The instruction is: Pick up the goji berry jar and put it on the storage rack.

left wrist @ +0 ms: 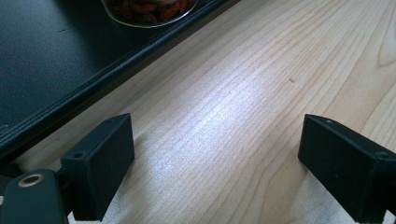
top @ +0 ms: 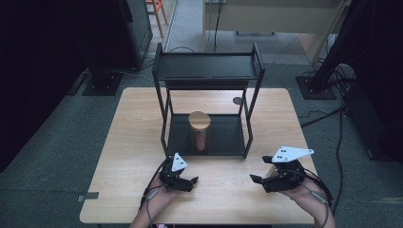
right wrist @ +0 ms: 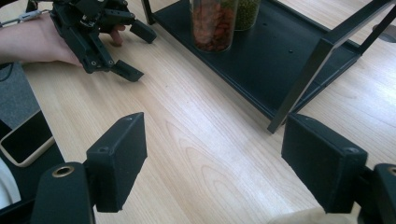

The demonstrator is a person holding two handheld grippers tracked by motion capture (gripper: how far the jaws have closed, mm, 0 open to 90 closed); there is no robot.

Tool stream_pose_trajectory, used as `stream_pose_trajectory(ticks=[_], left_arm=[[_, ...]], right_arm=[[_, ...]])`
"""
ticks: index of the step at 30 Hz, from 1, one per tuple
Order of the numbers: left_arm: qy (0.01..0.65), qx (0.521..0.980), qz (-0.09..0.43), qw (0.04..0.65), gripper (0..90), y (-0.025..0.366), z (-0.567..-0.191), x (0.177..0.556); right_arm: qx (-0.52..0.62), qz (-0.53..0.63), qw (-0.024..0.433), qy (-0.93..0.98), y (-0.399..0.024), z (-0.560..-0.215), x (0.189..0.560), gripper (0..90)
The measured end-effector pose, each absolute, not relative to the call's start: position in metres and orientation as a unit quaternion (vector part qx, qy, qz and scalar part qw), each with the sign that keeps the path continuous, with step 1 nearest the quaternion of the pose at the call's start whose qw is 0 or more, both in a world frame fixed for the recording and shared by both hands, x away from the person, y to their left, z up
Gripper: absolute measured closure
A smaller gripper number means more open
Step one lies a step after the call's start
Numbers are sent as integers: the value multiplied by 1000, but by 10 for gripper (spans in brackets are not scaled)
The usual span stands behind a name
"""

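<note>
The left tool point(top: 183, 181) rests low on the desk point(top: 123, 156) with its jaws spread apart and nothing between them; in the left gripper view only bare wood lies between the two black pads. Ahead of it and a little to its right stands the jar point(top: 199, 131), a glass one with a pale wooden lid and reddish-orange contents, on the bottom shelf of the black rack point(top: 207, 66). The right gripper view suggests a second jar of green contents point(right wrist: 247, 11) just behind it, though the high view hides that one. The right tool point(top: 273, 181) sits farther right, also released and empty, with the jar ahead and to its left, well apart.

By the look of it, the work stands at the very start: both tools wait short of the rack and the jar is untouched. The next move probably calls for one tool to go forward under the upper shelf (the rack's front posts narrow the way in) and close around the jar's body without tipping it.

The desk is light, smooth-grained wood, bare near the tools. Around it lie grey carpet, trailing cables and dark stands; a phone point(right wrist: 25, 137) lies beyond the desk's edge in the right gripper view.
</note>
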State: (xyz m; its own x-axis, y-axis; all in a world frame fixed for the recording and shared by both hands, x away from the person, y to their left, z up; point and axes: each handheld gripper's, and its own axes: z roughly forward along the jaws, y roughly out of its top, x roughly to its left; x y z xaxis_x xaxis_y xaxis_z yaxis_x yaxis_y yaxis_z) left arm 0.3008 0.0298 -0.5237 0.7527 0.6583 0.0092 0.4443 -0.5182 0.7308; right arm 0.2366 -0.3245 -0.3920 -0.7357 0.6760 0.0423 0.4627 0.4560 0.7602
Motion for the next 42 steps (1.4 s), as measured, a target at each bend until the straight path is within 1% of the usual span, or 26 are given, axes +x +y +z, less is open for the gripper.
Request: stream_pose_trajectory(ticks=[42], left_arm=[[321, 859, 144, 371, 110, 30, -524, 301]], right_arm=[[335, 402, 151, 838, -370, -373, 212, 226]])
